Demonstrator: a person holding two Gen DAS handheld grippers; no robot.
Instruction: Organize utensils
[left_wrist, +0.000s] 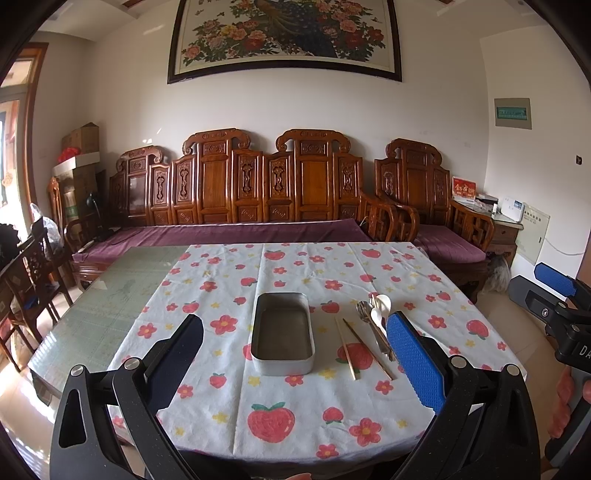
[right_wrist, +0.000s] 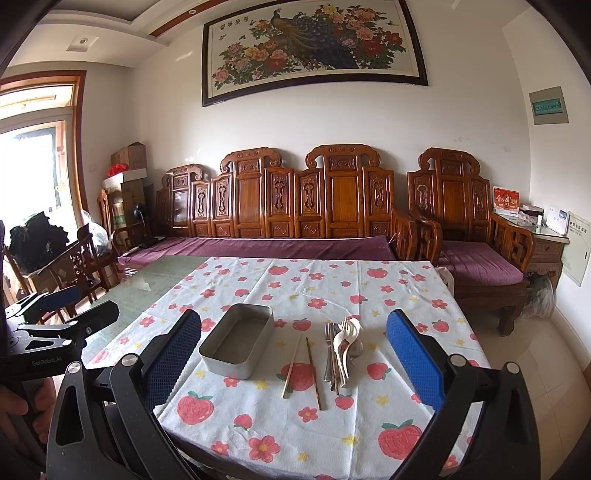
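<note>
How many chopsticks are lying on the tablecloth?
2: one pale chopstick nearer the metal tin, one darker chopstick beside it, nearer the cutlery pile, which may hide more.

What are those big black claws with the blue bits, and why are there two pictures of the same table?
They are two grabbing tools, one in each hand of a person. Each carries a camera, so each picture looks out between its own fingers: the left gripper and the right gripper. Both are open and hold nothing. On the flowery tablecloth lie an empty metal tin, two chopsticks and a little pile of spoons and forks, waiting to be tidied.
</note>
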